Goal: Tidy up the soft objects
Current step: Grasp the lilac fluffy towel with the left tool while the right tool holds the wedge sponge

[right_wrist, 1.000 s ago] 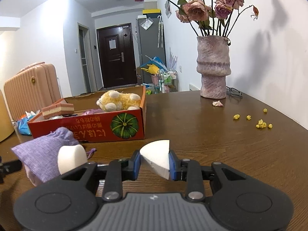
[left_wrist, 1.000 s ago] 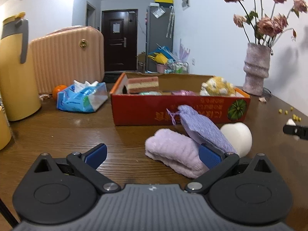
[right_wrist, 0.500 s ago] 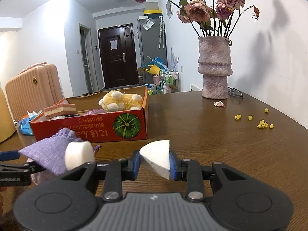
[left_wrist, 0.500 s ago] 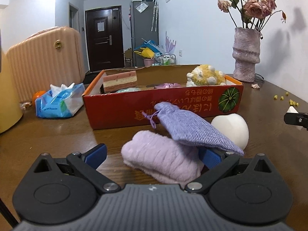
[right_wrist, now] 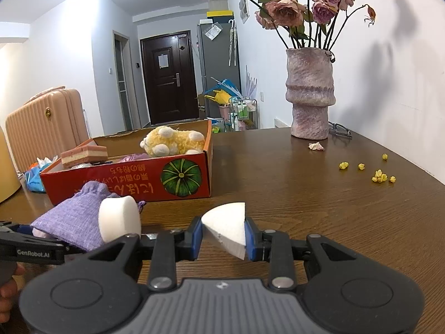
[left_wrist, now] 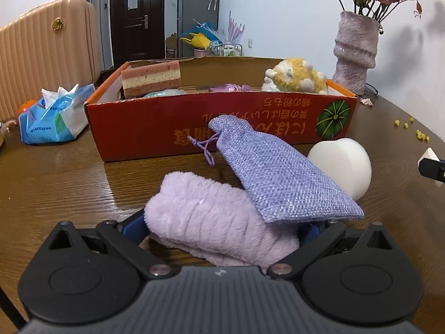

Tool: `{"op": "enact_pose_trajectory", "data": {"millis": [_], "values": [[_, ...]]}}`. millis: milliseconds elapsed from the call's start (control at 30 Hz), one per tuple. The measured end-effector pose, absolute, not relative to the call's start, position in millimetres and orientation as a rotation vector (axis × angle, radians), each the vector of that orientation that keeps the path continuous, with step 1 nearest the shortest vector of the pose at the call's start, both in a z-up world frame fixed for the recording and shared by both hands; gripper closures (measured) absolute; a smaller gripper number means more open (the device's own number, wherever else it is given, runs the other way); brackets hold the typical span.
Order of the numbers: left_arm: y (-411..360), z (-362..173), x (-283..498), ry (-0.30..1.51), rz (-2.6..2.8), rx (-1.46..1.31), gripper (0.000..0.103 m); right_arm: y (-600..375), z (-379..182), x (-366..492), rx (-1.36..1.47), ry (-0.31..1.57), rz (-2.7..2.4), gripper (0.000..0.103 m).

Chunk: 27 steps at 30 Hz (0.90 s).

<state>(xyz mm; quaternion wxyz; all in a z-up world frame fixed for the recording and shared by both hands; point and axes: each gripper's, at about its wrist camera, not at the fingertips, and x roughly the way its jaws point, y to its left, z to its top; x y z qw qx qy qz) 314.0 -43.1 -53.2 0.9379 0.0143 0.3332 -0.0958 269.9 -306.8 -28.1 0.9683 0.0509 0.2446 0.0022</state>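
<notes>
A fluffy lilac cloth (left_wrist: 205,222) lies on the wooden table with a purple burlap pouch (left_wrist: 278,178) draped over it. A round white sponge (left_wrist: 342,164) stands just right of them. My left gripper (left_wrist: 221,228) is open, its blue pads flanking the cloth on both sides. My right gripper (right_wrist: 224,236) is shut on a white foam wedge (right_wrist: 226,228), held just above the table to the right of the pile. Behind them the red cardboard box (left_wrist: 222,114) holds a layered cake-shaped sponge (left_wrist: 151,79), a yellow plush toy (left_wrist: 296,79) and small soft items.
A blue tissue pack (left_wrist: 52,119) lies left of the box, with a peach suitcase (left_wrist: 47,55) behind it. A vase of dried roses (right_wrist: 310,97) stands at the back right, beside glasses (right_wrist: 339,132). Yellow crumbs (right_wrist: 379,176) dot the table on the right.
My left gripper has moved forward and lower, so the fluffy cloth now sits between its open fingers. The right gripper has stayed still with the foam wedge.
</notes>
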Motion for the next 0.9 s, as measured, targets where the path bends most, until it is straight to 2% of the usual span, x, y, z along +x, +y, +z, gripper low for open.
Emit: {"op": "enact_pose_trajectory", "data": {"millis": [167,667,900], "values": [[-41.7,-52.3,313.5,0.675,-0.189,0.023,0.000,-306.4,-30.6,272.8,0.103,0.506,-0.001,0.073],[-28.7,-44.9,297.4,0.635,-0.120,0.001,0.031,-309.5,-33.1,276.4,0.107,0.520,-0.003,0.072],[-19.3,-35.5,277.9,0.579,-0.084,-0.007,0.049,-310.3,-30.4,273.8,0.113,0.507,0.002,0.072]]}}
